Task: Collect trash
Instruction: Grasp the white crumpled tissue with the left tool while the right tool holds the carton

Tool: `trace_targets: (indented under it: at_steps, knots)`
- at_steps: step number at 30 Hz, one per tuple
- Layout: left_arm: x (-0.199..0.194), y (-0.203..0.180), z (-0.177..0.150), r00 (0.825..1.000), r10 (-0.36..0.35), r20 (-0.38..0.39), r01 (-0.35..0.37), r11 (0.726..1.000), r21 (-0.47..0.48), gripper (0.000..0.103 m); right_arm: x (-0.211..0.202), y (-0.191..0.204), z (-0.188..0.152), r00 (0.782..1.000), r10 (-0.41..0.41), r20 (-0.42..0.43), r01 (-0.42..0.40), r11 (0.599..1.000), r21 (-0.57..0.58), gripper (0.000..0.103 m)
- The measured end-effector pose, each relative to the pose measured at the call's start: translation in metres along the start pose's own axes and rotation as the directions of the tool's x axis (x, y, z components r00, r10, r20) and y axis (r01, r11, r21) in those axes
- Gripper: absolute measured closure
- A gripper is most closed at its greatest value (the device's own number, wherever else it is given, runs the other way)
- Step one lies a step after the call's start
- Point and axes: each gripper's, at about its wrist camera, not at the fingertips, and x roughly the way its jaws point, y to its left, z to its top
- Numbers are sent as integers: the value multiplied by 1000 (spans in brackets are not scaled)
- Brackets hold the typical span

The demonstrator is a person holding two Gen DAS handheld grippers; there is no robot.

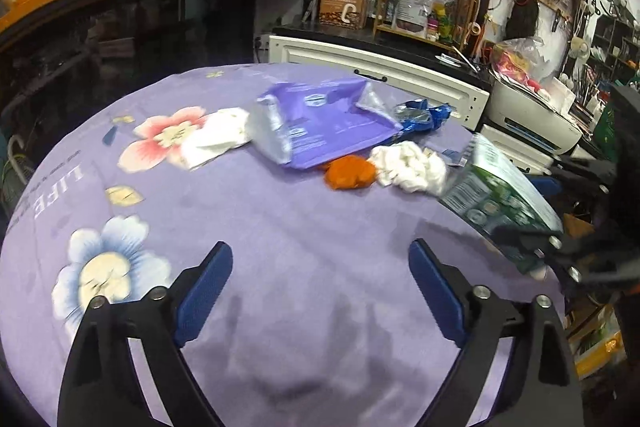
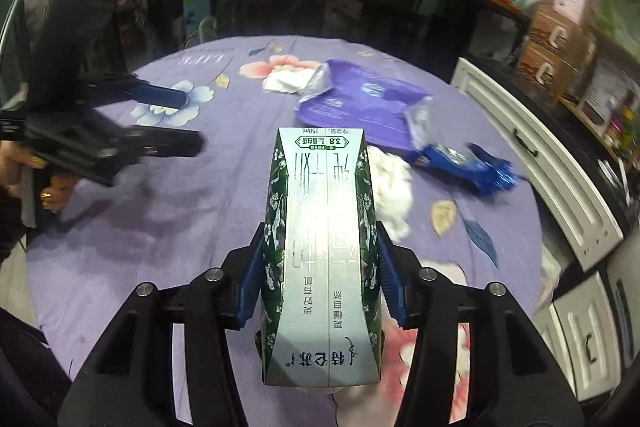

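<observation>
The right gripper (image 2: 320,279) is clamped on a green-and-silver milk carton (image 2: 320,247), its blue pads pressed flat against the carton's two long side walls about halfway along its length, with the carton lifted clear of the purple flowered tablecloth (image 1: 280,227) near the table's right edge. The carton looks light and probably empty; its paperboard walls are fairly stiff but would buckle under a hard squeeze, and the glossy print may be slippery, so the mid-body grip across the flat sides seems the safest hold. The left gripper (image 1: 320,291) hangs over the near part of the table with its jaws spread wide and nothing between them. More trash lies toward the far edge: a purple foil pouch (image 1: 324,123), limp and crinkly, best pinched at a loose edge; a blue wrapper (image 1: 424,115) just beside it; a crumpled white tissue (image 1: 412,167) and an orange wad (image 1: 352,173), touching each other, both soft enough to pinch anywhere; and another white tissue (image 1: 216,139) left of the pouch.
</observation>
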Motion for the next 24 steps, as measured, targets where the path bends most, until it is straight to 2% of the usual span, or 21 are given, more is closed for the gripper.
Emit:
trace_targets:
  at_steps: [5,8,14,18,24]
  knots:
    - [24,-32,20,999,-32,1,32,999,35,22,-25,-15,-25,999,-42,21,41,998,53,52]
    - [43,-54,33,1000,-26,-6,26,997,77,22,-40,-23,-41,997,-65,38,62,994,85,52]
    - [77,-88,49,998,-43,-49,47,996,73,22,-59,-40,-72,993,-98,58,87,982,169,52]
    - [103,-101,54,995,1,-103,3,999,39,32,-64,-50,-90,992,-116,56,102,973,209,52]
    - [141,-112,56,975,150,-161,-147,989,33,41,-75,-59,-115,989,-128,68,106,961,255,52]
